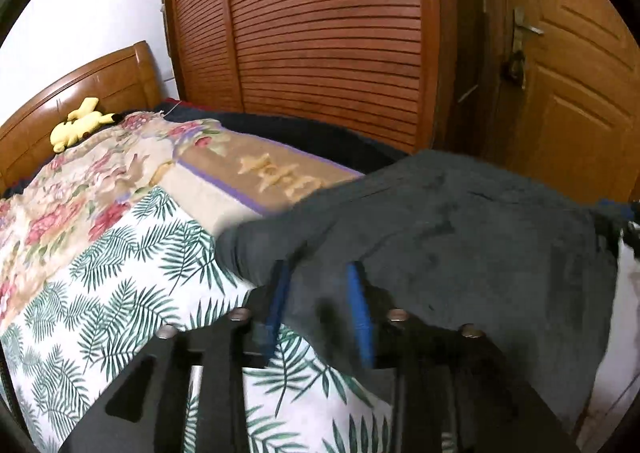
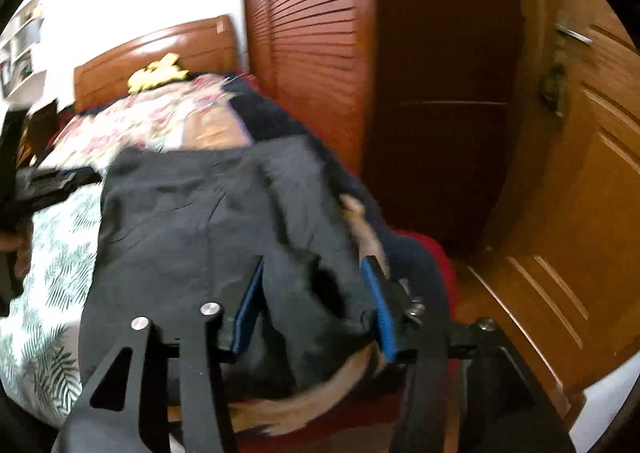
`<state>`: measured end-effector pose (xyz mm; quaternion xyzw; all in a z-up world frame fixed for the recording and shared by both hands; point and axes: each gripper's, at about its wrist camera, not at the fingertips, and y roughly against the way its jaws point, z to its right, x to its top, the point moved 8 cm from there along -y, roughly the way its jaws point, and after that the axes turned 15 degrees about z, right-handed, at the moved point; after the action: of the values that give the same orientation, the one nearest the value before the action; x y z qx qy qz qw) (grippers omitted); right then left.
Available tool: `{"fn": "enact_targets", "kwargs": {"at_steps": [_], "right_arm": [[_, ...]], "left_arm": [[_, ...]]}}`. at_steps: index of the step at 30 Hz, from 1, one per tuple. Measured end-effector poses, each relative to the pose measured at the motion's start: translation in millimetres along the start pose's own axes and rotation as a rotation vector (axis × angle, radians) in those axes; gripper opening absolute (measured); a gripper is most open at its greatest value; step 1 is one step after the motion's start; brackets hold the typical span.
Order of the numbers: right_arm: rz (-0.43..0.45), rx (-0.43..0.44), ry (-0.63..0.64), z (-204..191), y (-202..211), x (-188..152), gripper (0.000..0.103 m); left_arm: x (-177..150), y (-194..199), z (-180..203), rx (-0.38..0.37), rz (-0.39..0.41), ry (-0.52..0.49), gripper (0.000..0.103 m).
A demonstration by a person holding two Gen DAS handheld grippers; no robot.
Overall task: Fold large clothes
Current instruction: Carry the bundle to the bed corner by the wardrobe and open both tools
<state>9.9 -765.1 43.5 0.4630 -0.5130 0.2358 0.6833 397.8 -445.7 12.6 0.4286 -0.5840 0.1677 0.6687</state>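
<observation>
A dark grey garment (image 1: 460, 221) lies in a folded heap on the bed, over the palm-leaf sheet (image 1: 120, 273). My left gripper (image 1: 318, 267) stands at the garment's near left edge. Its blue pads (image 1: 360, 305) are apart, with loose cloth lying between them and not pinched. In the right wrist view the same garment (image 2: 200, 205) fills the middle. My right gripper (image 2: 313, 260) sits at its near right edge, jaws well apart, with a slack fold of cloth between the blue pads (image 2: 384, 317).
A floral blanket (image 1: 80, 181) and a yellow plush toy (image 1: 78, 125) lie toward the wooden headboard (image 1: 80, 89). A louvred wardrobe (image 1: 320, 33) and a wooden door (image 1: 580, 93) stand close behind the bed. Red and tan fabric (image 2: 432, 253) shows under the garment's right side.
</observation>
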Motion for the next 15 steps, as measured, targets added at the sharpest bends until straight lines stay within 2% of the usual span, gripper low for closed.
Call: {"fn": "enact_targets", "kwargs": {"at_steps": [2,3,5,9,11,13,14,15], "right_arm": [[0.028,-0.077,0.003,12,10,10,0.051],[0.045,-0.086,0.004,16,15,16,0.051],[0.076,-0.055,-0.004,11,23,27,0.051],[0.104,0.023,0.042,-19,24,34,0.051],[0.092,0.075,0.071,-37,18,27,0.051],[0.074,0.099,0.090,-50,12,17,0.051],[0.062,0.105,0.090,-54,8,12,0.051],[0.047,0.105,0.089,-56,3,6,0.051]], "left_arm": [[-1,13,1,-0.003,0.021,-0.011,0.050],[-2,21,0,-0.012,0.030,-0.015,0.055],[-6,38,-3,-0.026,0.042,-0.011,0.065],[-12,76,12,-0.047,0.069,0.010,0.075],[-12,90,17,-0.056,0.088,0.021,0.083],[-16,105,16,-0.066,0.098,0.027,0.086],[-12,96,23,-0.068,0.098,0.025,0.089],[-14,104,23,-0.071,0.101,0.023,0.090]]}}
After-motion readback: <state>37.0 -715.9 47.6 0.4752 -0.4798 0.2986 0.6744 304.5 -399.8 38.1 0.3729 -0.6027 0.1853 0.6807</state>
